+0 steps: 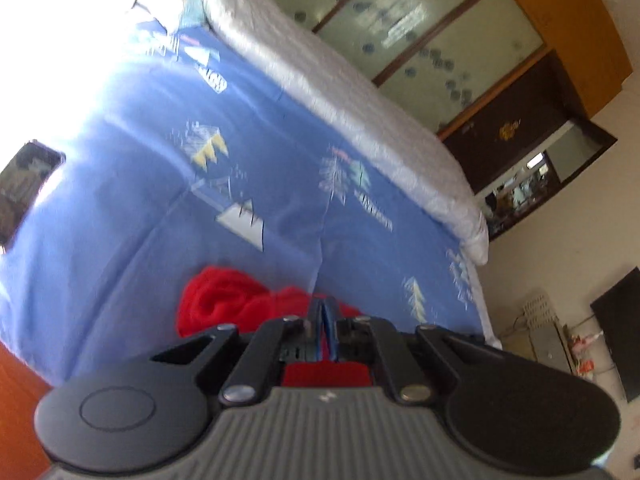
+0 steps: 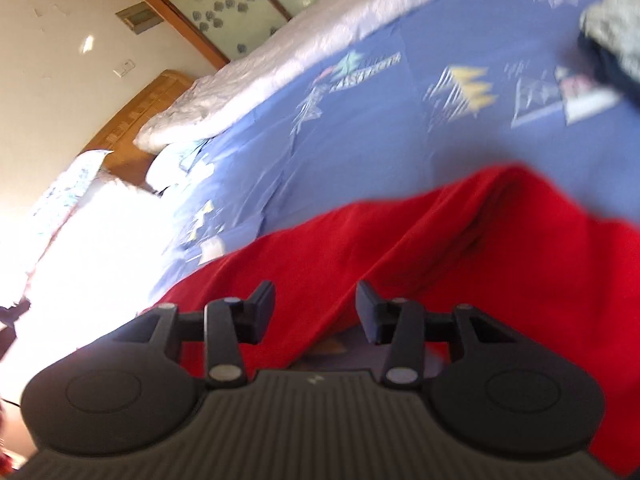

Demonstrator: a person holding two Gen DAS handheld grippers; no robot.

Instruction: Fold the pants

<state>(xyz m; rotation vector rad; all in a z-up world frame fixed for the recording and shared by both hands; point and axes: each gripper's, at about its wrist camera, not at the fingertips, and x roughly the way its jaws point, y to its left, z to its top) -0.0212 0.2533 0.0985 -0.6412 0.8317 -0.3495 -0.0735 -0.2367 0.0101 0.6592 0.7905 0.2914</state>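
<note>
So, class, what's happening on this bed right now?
A person with a handheld gripper in each hand is folding red pants on a blue patterned bedsheet. The left gripper is shut on a bunch of the red fabric. The right gripper is open above the spread pants, its fingers apart and gripping nothing.

No legible text on anything in view.

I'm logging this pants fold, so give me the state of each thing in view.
red pants: rumpled on the bed, not yet folded flat.
left gripper: shut, red cloth at its fingers.
right gripper: open above the pants, gripping nothing.
blue bedsheet: spread, lightly creased.
white quilt: bunched along the far edge.
</note>
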